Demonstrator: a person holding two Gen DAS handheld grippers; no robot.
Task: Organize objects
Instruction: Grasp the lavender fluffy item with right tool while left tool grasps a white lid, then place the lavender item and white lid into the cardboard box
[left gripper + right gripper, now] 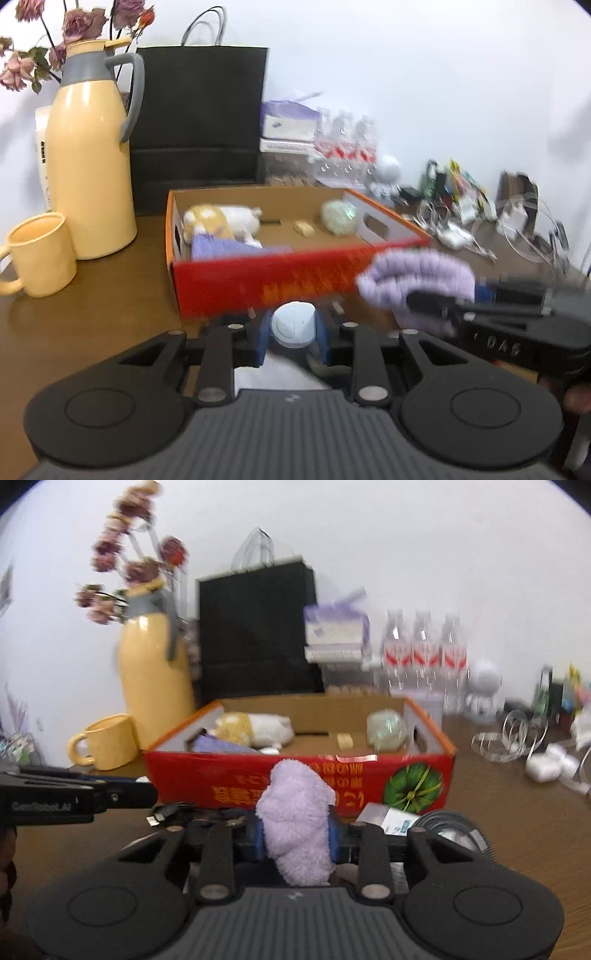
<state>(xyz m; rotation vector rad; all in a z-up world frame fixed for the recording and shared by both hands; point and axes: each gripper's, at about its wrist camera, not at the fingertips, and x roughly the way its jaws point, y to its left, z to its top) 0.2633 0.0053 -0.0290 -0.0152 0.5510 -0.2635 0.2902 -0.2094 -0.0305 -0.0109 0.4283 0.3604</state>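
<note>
Wooden table (pixel 92 314), left fingers (pixel 293 341) clamping pale disc (pixel 293 325), right fingers (pixel 297 836) clamping lilac cloth (pixel 295 823).

A fluffy lilac plush cloth (pixel 297 827), bunched upright, sits just in front of the red cardboard box (pixel 229 775). A round pale-blue plastic case (pixel 293 324) also lies just before that box's red front wall.

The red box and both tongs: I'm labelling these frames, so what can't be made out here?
- Pale blue round object, left wrist view: pinched in the left tongs; blur hides what it is.
- Red box print, right wrist view: partly covered by the purple fluffy cloth in the right tongs.
- Clutter by the wall: blurred, too small.
</note>
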